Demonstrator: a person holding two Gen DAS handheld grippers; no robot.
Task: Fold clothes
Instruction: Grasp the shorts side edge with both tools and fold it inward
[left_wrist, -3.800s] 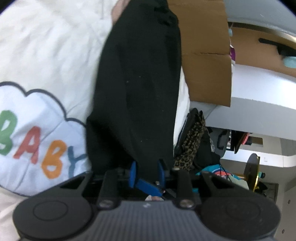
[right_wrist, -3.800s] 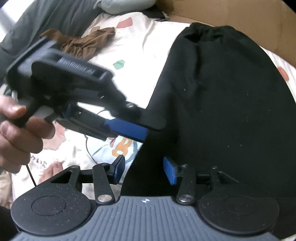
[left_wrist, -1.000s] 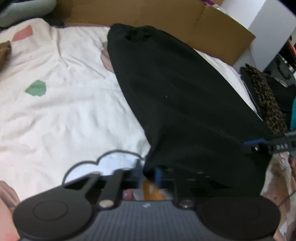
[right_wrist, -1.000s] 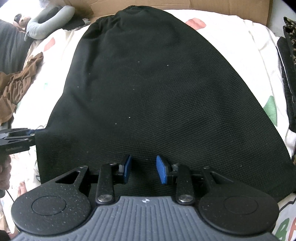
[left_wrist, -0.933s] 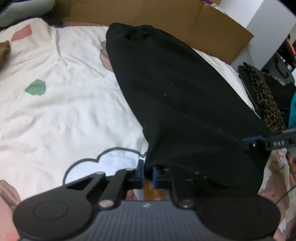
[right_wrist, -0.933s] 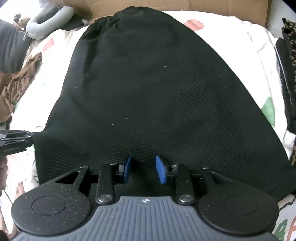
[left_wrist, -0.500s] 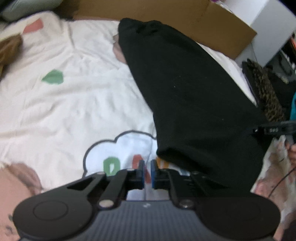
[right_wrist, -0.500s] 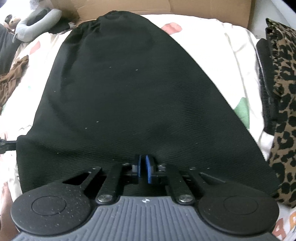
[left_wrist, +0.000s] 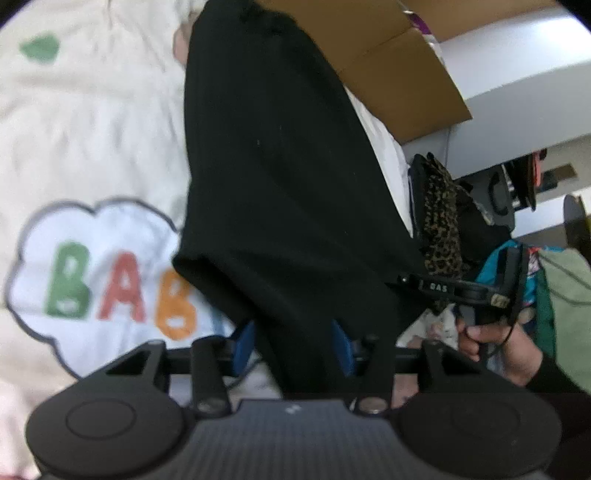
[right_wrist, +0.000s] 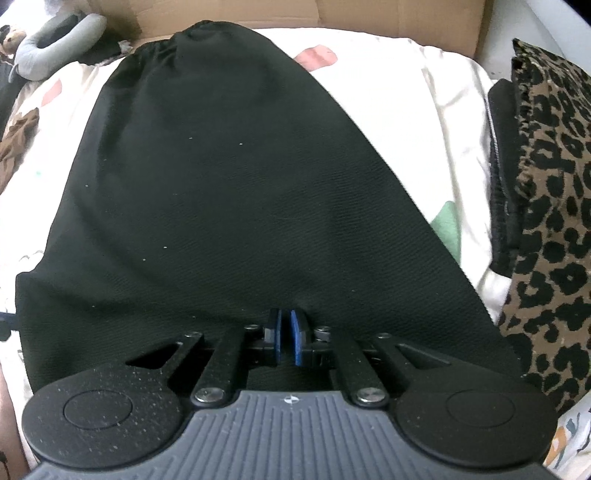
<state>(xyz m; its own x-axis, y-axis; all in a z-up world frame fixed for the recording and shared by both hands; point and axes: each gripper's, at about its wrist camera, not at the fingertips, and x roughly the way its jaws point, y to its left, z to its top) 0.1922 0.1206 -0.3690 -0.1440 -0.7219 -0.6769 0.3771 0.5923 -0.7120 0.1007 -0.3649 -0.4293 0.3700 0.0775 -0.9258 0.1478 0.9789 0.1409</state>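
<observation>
A black skirt (right_wrist: 240, 177) lies spread on the white printed bedsheet (left_wrist: 92, 122), its gathered waistband at the far end. My right gripper (right_wrist: 285, 341) is shut on the skirt's near hem, at its middle. My left gripper (left_wrist: 291, 345) is open, its blue pads wide apart, and a fold of the skirt's (left_wrist: 288, 184) hem hangs between them. The right gripper (left_wrist: 406, 279) also shows in the left wrist view at the far right, held in a hand.
A leopard-print garment (right_wrist: 550, 206) over a black one lies along the bed's right edge. Brown cardboard (right_wrist: 399, 14) stands behind the bed. A brown cloth (right_wrist: 14, 147) and a grey neck pillow (right_wrist: 55, 44) lie far left. A "BABY" cloud print (left_wrist: 96, 273) marks the sheet.
My left gripper has opened from shut and swung right, with the skirt's hem now between its pads. My right gripper stays shut on the hem and has moved slightly forward.
</observation>
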